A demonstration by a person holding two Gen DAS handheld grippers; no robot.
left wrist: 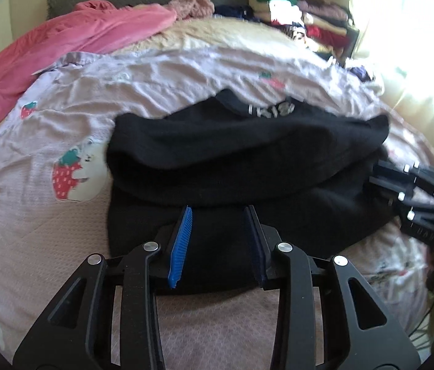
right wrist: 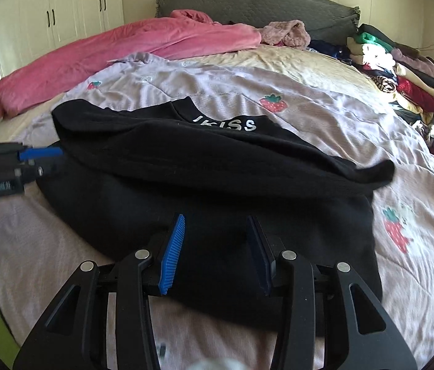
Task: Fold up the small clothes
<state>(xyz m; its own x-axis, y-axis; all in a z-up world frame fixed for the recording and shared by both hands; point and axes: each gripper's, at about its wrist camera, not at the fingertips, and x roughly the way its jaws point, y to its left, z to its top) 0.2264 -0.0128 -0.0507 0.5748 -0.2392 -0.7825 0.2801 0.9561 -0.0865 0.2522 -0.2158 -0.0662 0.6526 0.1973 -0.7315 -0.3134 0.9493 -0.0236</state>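
Where the left wrist view looks down, the left gripper (left wrist: 218,212) hangs with jaws apart over the near part of the black garment (left wrist: 241,151), which lies folded over on the strawberry-print sheet (left wrist: 62,123); the right gripper (left wrist: 380,172) sits at 3 o'clock, jaw state unclear. In the right wrist view, the right gripper (right wrist: 215,220) is spread over the garment's hem, pink blanket (right wrist: 124,46) at 11 o'clock.

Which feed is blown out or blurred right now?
Left wrist view: window glare washes out the upper right, and the lettering on the black garment is smeared. Right wrist view: evenly lit, lettering sharp, only slight glare at the right edge. Both bend at the rims.
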